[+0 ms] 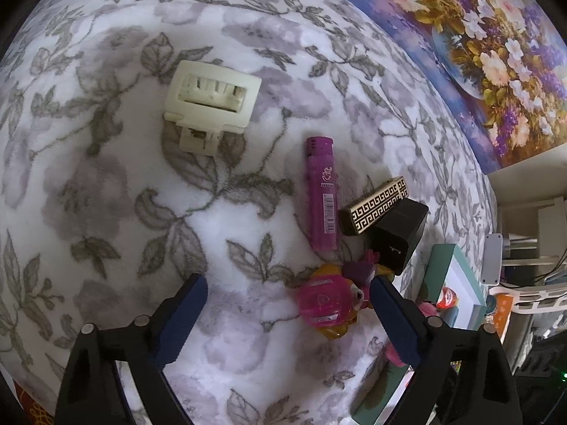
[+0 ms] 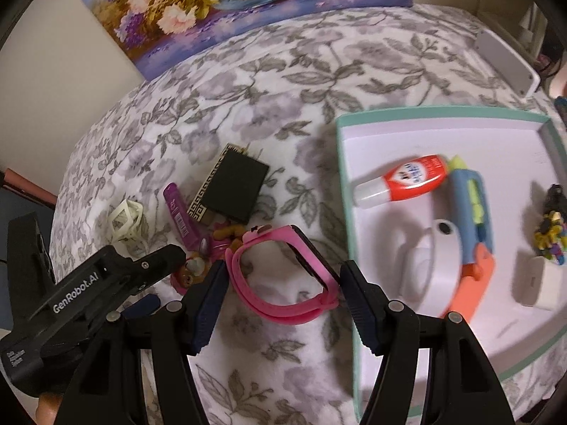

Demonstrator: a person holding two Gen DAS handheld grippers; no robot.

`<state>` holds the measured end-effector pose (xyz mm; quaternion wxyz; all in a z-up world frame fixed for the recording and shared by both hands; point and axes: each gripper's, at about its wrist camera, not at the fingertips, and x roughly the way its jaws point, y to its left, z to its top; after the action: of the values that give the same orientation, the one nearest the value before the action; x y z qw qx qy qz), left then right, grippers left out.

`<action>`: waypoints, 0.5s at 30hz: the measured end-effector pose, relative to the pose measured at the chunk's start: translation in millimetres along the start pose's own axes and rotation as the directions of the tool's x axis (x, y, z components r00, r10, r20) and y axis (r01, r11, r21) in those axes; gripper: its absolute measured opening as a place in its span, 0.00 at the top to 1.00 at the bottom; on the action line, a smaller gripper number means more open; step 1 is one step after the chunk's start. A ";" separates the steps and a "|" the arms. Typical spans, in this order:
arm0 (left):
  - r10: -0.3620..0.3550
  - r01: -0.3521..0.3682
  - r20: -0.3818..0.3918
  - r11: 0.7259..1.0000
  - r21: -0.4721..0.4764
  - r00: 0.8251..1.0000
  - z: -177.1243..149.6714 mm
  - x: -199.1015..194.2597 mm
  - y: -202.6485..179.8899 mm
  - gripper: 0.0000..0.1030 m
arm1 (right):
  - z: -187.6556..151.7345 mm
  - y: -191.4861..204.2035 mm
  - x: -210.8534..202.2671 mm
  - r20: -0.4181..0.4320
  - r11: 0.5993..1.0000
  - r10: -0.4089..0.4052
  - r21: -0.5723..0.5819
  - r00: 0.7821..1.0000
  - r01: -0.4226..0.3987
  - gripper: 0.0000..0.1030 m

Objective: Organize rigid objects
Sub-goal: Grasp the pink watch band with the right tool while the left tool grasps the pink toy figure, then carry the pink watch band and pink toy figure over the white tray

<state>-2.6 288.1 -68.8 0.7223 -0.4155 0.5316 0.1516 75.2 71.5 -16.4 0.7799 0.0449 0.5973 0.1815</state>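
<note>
My left gripper point(image 1: 290, 318) is open over the floral blanket point(image 1: 106, 194), with a pink and yellow toy point(image 1: 329, 304) lying between its fingers, close to the right one. Beyond it lie a purple lighter point(image 1: 320, 191), a gold-patterned case point(image 1: 372, 209), a black charger point(image 1: 400, 237) and a cream hair claw point(image 1: 212, 106). My right gripper point(image 2: 285, 304) is open around a pink watch band point(image 2: 283, 283), which rests on the blanket. To the right is a teal-rimmed white box point(image 2: 354, 318) holding a red glue bottle point(image 2: 407, 180), a blue and orange toy point(image 2: 471, 230) and other small items.
A flower painting point(image 2: 230, 3) leans at the back of the bed. A white oblong device point(image 2: 506, 60) lies past the box. The left tool's black housing point(image 2: 88, 283) crowds the lower left of the right wrist view. Shelving and clutter point(image 1: 531, 248) stand off the bed's edge.
</note>
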 end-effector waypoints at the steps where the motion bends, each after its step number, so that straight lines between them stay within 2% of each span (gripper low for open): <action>1: -0.002 0.002 -0.001 1.000 0.001 1.000 -0.1 0.6 -0.9 0.10 | 0.2 -0.8 -2.0 0.002 1.000 -0.001 0.002 1.000 0.001 0.35; 8: -0.039 0.038 -0.018 0.999 -0.024 0.999 -3.2 6.9 -5.6 0.17 | 0.2 -4.3 -18.8 0.032 1.000 -0.015 0.005 0.999 0.015 0.35; 11: -0.020 0.020 -0.012 1.000 -0.006 1.000 -5.3 6.7 -8.4 0.24 | 0.5 -5.0 -26.4 0.047 1.000 -0.014 0.003 0.999 0.014 0.35; 15: -0.039 0.039 -0.022 0.999 0.005 0.999 -6.6 9.3 -11.6 0.38 | 0.4 -2.6 -32.1 0.061 1.000 -0.022 -0.008 0.998 0.023 0.35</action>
<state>4.5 273.9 -72.6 0.7204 -0.4253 0.5318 0.1315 69.1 58.3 12.3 0.8000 0.0405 0.5728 0.1738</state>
